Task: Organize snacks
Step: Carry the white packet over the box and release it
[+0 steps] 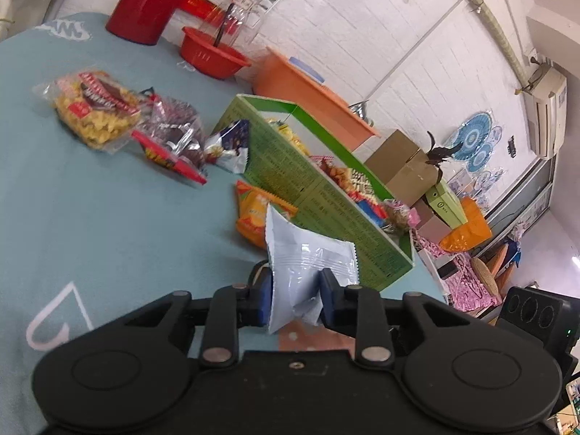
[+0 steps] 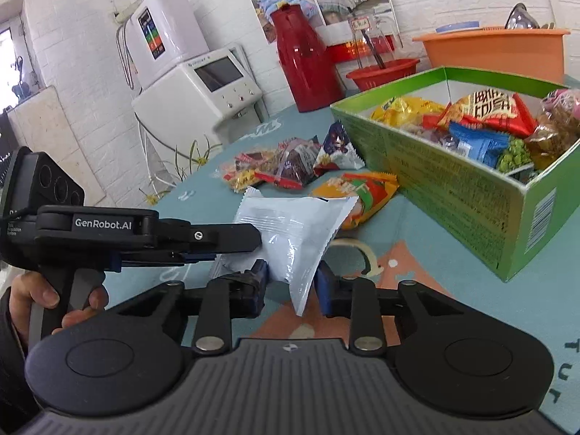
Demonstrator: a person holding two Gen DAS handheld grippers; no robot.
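A white snack packet [image 1: 308,264] is clamped between the fingers of my left gripper [image 1: 295,293], lifted above the blue tablecloth. In the right wrist view the same packet [image 2: 290,232] hangs between the jaws of my right gripper [image 2: 291,282], which stand apart on either side of it; the left gripper's fingers [image 2: 224,239] grip it from the left. The green snack box [image 2: 467,181] with several packets inside stands to the right, and shows in the left wrist view [image 1: 319,195]. An orange packet [image 2: 362,195] lies just beyond the white one.
Loose snack packets [image 1: 98,112] lie on the blue cloth [image 1: 90,217] left of the box. A red thermos [image 2: 304,61], red basket [image 2: 384,76] and orange basin [image 2: 496,50] stand at the back. A white appliance [image 2: 203,90] is beyond the table's left edge.
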